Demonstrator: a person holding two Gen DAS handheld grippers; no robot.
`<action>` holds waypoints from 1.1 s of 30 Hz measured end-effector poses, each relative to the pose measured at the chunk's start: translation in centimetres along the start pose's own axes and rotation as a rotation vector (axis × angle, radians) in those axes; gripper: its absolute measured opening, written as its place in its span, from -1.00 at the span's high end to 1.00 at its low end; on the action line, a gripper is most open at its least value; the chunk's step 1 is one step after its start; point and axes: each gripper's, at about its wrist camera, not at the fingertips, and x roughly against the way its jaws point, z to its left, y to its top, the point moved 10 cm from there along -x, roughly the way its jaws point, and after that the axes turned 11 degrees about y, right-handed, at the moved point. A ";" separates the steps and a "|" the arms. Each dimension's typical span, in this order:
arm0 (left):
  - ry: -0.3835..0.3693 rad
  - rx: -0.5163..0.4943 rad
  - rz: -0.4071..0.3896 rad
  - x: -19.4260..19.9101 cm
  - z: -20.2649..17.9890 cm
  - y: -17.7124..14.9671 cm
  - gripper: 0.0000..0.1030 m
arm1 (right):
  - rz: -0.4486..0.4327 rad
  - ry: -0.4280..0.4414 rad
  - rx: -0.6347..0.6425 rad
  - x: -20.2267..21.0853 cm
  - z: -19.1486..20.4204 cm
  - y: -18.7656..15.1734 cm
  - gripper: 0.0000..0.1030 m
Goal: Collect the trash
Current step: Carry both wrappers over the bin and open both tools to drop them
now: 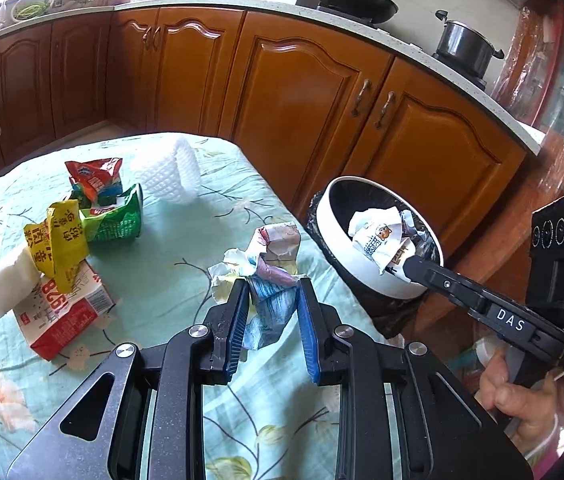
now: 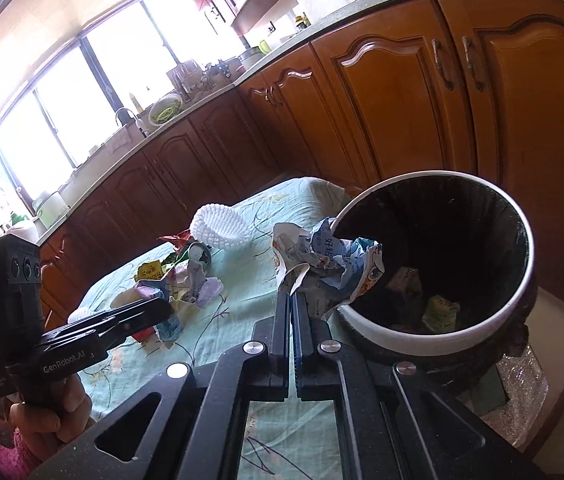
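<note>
Setting: a home kitchen. Evidence: run of orange-brown wooden base cabinets (image 1: 305, 92) with arched panel doors under a pale speckled countertop (image 1: 361, 26); black wok (image 1: 355, 0) and lidded steel pot (image 1: 466, 46) sitting on a hob; sink faucet (image 2: 124, 114) and dish rack below a wide bright window (image 2: 94, 92). Foreground holds a table under a floral mint tablecloth (image 1: 186, 248), with a white-rimmed trash bin (image 2: 517, 300) beside it.

the right hand-held gripper (image 1: 411, 266) carried "das" in white letters on its black arm. the left hand-held gripper (image 2: 162, 308) bore "genrobot.ai" on its body. a red and white carton (image 1: 62, 316) on the tabletop (image 1: 170, 240) showed large digits, seemingly "1928", upside down. the yellow wrapper (image 1: 56, 248) carried chinese characters too crumpled to read.
</note>
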 end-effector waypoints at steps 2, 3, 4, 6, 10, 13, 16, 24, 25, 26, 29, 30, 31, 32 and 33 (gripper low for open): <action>-0.009 -0.011 -0.001 0.0 -0.9 0.2 0.55 | -0.012 -0.012 -0.007 0.9 -0.6 0.2 0.98; -0.014 -0.017 -0.002 -0.1 -1.3 0.3 0.55 | -0.017 -0.017 -0.011 1.2 -1.0 0.3 0.98; -0.019 -0.023 -0.002 -0.1 -1.8 0.4 0.55 | -0.023 -0.023 -0.015 1.6 -1.3 0.3 0.98; -0.027 -0.035 -0.004 -0.2 -2.7 0.7 0.55 | -0.031 -0.032 -0.021 2.2 -1.9 0.5 0.98; -0.043 -0.062 -0.012 -0.3 -4.7 1.4 0.55 | -0.042 -0.044 -0.034 3.0 -3.2 0.8 0.98; -0.054 -0.080 -0.011 -0.6 -6.1 1.7 0.55 | -0.045 -0.051 -0.043 3.4 -4.1 0.9 0.98; -0.059 -0.100 -0.011 -0.9 -7.3 1.9 0.55 | -0.045 -0.057 -0.053 3.5 -4.8 1.0 0.98; -0.075 -0.142 -0.006 -2.3 -10.1 2.8 0.55 | -0.034 -0.075 -0.070 3.5 -7.0 1.4 0.98; -0.077 -0.149 -0.004 -2.4 -10.3 2.8 0.55 | -0.034 -0.079 -0.071 3.4 -7.1 1.5 0.98; -0.078 -0.155 -0.003 -2.7 -10.7 2.9 0.55 | -0.033 -0.082 -0.070 3.3 -7.3 1.6 0.98; -0.078 -0.173 -0.003 -3.2 -11.6 3.3 0.55 | -0.029 -0.086 -0.073 3.1 -7.9 2.0 0.98; -0.078 -0.178 -0.002 -3.5 -11.9 3.5 0.55 | -0.028 -0.088 -0.073 3.0 -8.1 2.1 0.98; -0.077 -0.184 -0.001 -3.7 -12.0 3.5 0.55 | -0.025 -0.091 -0.071 2.9 -8.2 2.2 0.98; -0.076 -0.189 0.000 -4.0 -12.2 3.6 0.55 | -0.022 -0.094 -0.071 2.8 -8.4 2.3 0.98; -0.076 -0.193 0.003 -4.3 -12.4 3.8 0.55 | -0.019 -0.096 -0.070 2.7 -8.5 2.4 0.98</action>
